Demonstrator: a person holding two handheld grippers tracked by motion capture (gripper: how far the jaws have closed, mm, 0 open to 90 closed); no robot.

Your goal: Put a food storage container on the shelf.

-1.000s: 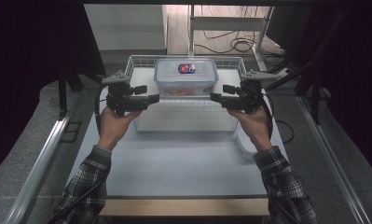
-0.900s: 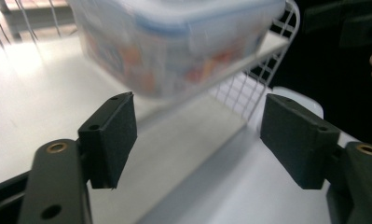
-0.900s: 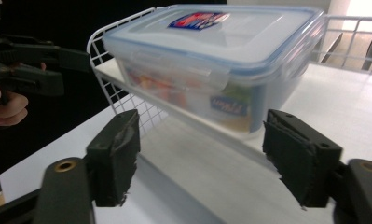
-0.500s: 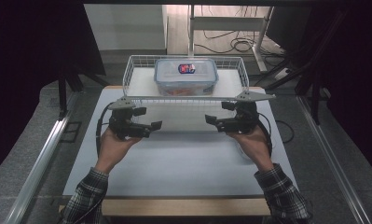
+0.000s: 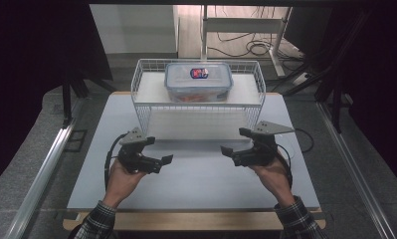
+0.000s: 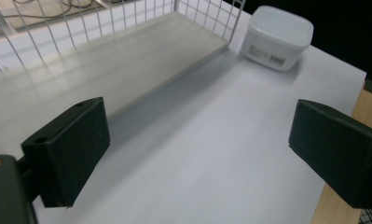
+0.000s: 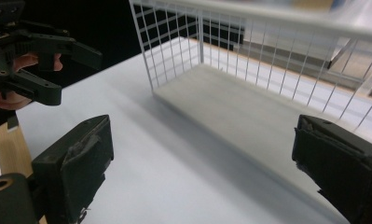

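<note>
A clear lidded plastic box with red contents sits on top of a white wire rack at the back of the white table. My left gripper hovers low over the table in front of the rack's left end. Its jaws have just been opening and are open, with nothing between them. My right gripper mirrors it before the rack's right end; its jaws have also just been opening and are open and empty. The two grippers point toward each other. In their own views the left gripper and right gripper frame bare table.
A white open tub stands on the table beside the rack's end. A pale board lies under the rack. The left gripper appears far off in the right gripper view. The table's wooden front edge is near the wrists.
Both hands have drawn back from the rack's top toward the near edge and sunk lower. Both pairs of jaws stand wider apart than before.
</note>
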